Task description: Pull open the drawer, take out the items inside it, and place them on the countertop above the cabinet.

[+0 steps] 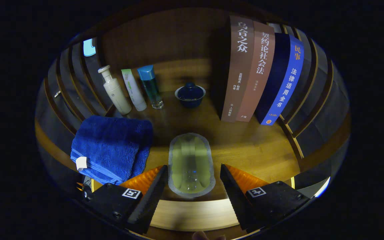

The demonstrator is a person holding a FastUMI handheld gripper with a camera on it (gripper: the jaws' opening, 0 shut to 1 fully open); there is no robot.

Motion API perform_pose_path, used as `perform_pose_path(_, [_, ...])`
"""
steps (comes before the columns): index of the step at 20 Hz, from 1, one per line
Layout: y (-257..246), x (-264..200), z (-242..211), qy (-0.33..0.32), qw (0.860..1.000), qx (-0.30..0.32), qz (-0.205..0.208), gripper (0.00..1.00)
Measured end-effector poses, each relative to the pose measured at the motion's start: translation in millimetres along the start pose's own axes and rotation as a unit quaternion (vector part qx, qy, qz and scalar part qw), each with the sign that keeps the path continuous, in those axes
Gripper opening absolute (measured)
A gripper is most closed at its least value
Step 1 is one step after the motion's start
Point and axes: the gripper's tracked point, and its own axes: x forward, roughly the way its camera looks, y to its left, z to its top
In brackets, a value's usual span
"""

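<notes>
A clear plastic bottle of pale yellow-green liquid (191, 164) lies lengthways on the wooden worktop (258, 150), between the fingers of the tongs (192, 185), its far end pointing at a dark blue lidded bowl (190, 95). It looks light but smooth and rounded (likely to slip or roll), so the flat sides at mid-body seem the best hold. The tongs stand wide open, neither finger touching it. A folded blue towel (110, 148) lies to its left.
</notes>
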Motion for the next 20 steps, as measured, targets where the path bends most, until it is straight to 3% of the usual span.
perform_pose_path(6, [-2.7, -56.7, -11.7, -0.043, 0.999, -0.012, -0.005, 0.99])
perform_pose_path(10, [-13.1, -115.0, -29.4, -0.109, 0.994, -0.015, -0.015, 0.99])
perform_pose_path(15, [-24.6, -186.7, -62.9, -0.207, 0.978, -0.016, -0.027, 1.0])
perform_pose_path(20, [-20.6, -228.1, -116.2, -0.299, 0.953, -0.03, -0.026, 1.0])
